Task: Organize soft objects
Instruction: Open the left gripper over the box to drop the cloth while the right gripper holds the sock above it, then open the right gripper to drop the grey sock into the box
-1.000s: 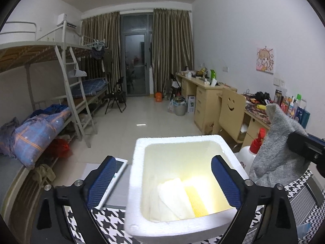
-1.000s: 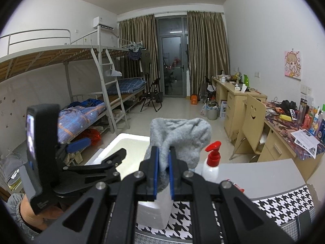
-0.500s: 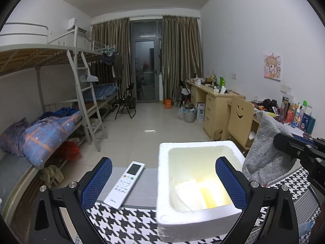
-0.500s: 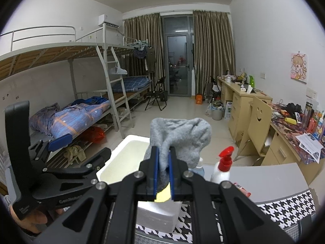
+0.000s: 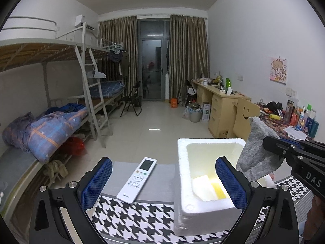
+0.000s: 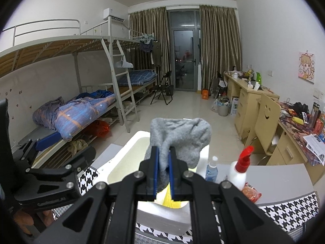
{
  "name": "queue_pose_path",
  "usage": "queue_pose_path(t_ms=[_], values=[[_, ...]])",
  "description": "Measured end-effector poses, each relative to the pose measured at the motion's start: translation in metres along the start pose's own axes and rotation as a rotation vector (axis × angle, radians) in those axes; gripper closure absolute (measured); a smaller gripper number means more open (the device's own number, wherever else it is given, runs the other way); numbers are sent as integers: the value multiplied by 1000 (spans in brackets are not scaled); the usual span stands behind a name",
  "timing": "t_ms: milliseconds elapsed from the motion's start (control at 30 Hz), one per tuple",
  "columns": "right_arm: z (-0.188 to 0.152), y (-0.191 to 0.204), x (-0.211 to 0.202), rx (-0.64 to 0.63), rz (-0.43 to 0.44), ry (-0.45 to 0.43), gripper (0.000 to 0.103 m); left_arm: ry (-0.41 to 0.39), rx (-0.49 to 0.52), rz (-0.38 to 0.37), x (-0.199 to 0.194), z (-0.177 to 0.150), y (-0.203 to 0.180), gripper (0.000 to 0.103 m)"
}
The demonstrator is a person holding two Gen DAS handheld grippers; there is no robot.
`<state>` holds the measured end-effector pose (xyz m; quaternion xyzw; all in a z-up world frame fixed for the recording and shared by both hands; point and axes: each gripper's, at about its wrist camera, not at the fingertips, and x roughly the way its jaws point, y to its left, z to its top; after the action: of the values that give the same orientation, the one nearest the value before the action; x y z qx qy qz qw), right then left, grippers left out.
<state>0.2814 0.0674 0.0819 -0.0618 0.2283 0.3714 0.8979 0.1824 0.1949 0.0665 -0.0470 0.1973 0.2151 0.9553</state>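
Right wrist view: right gripper (image 6: 162, 168) clamps grey cloth (image 6: 180, 136) above foam box (image 6: 130, 152).

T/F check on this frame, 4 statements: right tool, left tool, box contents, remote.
1. The right tool is shut on the grey cloth. True.
2. The left tool holds the remote. False: it is open and empty, and the remote lies on the table.
3. The foam box is empty. False: white and yellow items lie inside.
4. The remote lies left of the box in the left wrist view. True.
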Motion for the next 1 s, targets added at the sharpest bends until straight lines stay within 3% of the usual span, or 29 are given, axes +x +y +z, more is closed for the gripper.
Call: queue_pose_path(t_ms=[700,800,900,933,967,1000], values=[[-2,6,38,28,13,87,91,9,-22,59,-7,-11,24,1],[-4,5,46,45,29,117,87,14,-26,60,-6,-11,26,1],[-4,2,52,76,50,138,58,12,-28,62,-6,-11,25,1],[-5,1,51,81,43,137,39,12,-28,62,-6,-11,25,1],[-5,2,50,76,39,129,30,13,-28,61,-6,-11,26,1],[-5,3,48,64,32,118,29,16,-30,62,-4,-11,26,1]])
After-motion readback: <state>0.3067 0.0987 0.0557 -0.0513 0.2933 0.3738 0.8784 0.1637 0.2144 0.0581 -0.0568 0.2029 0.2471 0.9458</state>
